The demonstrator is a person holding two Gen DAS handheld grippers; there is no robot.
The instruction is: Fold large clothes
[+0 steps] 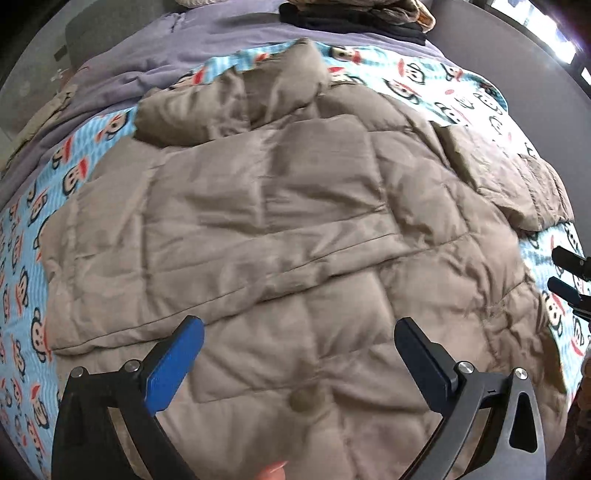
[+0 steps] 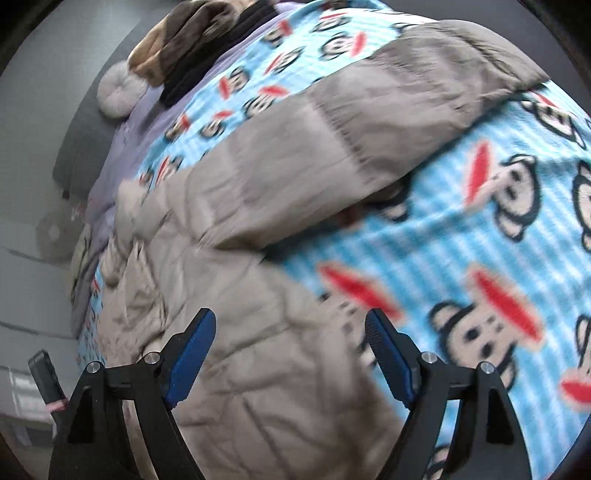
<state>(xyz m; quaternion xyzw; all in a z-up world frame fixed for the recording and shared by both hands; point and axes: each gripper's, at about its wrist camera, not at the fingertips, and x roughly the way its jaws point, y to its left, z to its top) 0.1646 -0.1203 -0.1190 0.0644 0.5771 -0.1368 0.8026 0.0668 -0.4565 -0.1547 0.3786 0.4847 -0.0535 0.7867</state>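
A large beige quilted puffer jacket [image 1: 288,221] lies spread on a blue monkey-print blanket [image 1: 436,92]. Its left sleeve is folded across the chest, and the right sleeve [image 1: 517,184] sticks out to the right. My left gripper [image 1: 299,328] is open and empty just above the jacket's lower body. My right gripper [image 2: 290,321] is open and empty, over the jacket's edge [image 2: 240,369] where it meets the blanket [image 2: 461,258]. The outstretched sleeve [image 2: 369,140] lies ahead of it. The right gripper's black fingertips [image 1: 570,273] show at the right edge of the left wrist view.
A lilac sheet [image 1: 147,74] covers the bed beyond the blanket. A pile of dark and tan clothes [image 1: 362,14] sits at the far end, with a round pale cushion [image 2: 120,92] beside it. Grey floor [image 2: 29,221] lies left of the bed.
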